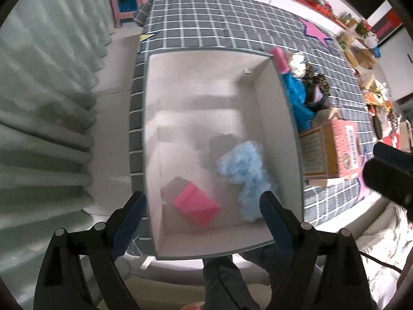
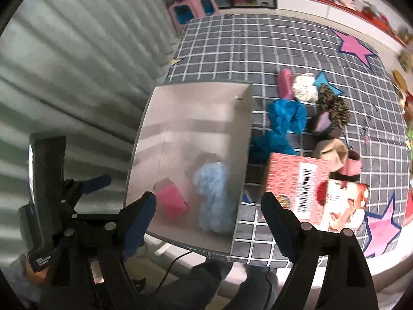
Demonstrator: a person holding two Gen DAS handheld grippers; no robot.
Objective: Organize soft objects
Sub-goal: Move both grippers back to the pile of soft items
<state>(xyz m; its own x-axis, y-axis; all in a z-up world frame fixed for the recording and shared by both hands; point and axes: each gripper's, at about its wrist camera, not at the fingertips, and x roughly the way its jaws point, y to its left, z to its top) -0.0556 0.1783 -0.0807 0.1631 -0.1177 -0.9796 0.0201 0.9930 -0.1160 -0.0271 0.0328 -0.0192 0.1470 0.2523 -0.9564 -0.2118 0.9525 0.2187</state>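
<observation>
A white box (image 1: 206, 50) stands on the checked cloth. On its floor lie a pink sponge block (image 1: 196, 207) and a pale blue fluffy piece (image 1: 245, 173), side by side. My left gripper (image 1: 202, 211) hangs open above the box's near end, nothing between its fingers. The right wrist view shows the same box (image 2: 206, 103), pink block (image 2: 171, 202) and blue fluff (image 2: 215, 196). My right gripper (image 2: 207, 201) is open and empty over the box's near right corner. More soft things lie right of the box: a blue cloth (image 2: 284, 124), a second pink sponge (image 2: 285, 82) and a white crumpled cloth (image 2: 306, 86).
A red printed carton (image 2: 296, 180) stands just right of the box. Behind it lie a leopard-patterned fluffy item (image 2: 334, 106), a beige piece (image 2: 330, 152) and a pink-and-black piece (image 2: 352, 166). Curtains (image 1: 51, 103) hang at the left. A pink stool (image 2: 193, 7) stands beyond the table.
</observation>
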